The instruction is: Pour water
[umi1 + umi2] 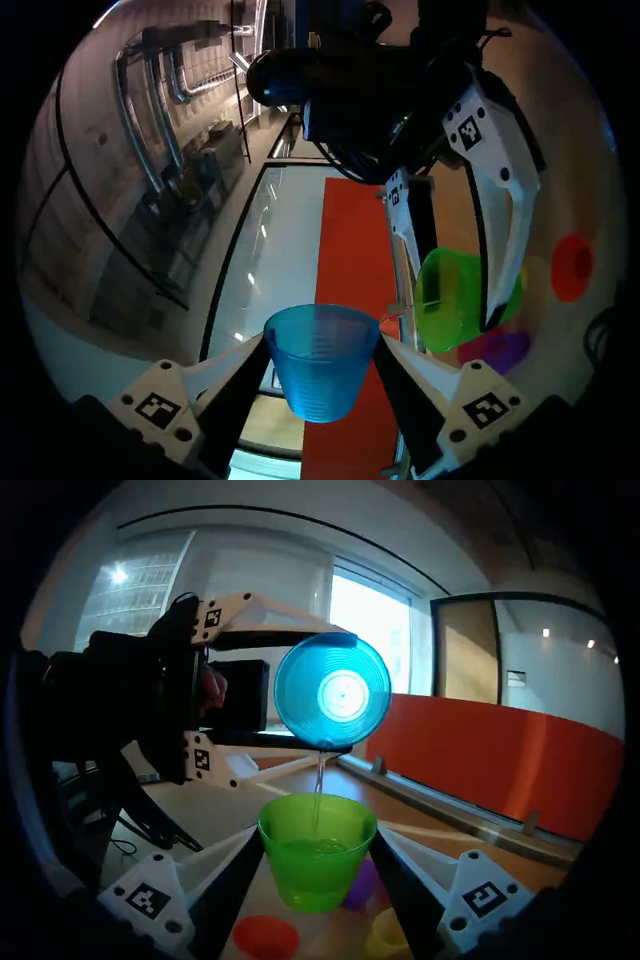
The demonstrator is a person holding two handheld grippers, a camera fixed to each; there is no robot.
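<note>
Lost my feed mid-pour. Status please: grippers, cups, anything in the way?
Left gripper shut on blue cup, tipped over green cup. Right gripper shut on green cup, water streaming in. Nothing blocking the pour.

A wooden table [424, 804] lies under the right gripper [318, 840]. Three small cups stand on it, just below the gripper: a red cup [266, 936] to its left, a purple cup [364, 884] in the middle and a yellow cup [386, 936] to its right.
</note>
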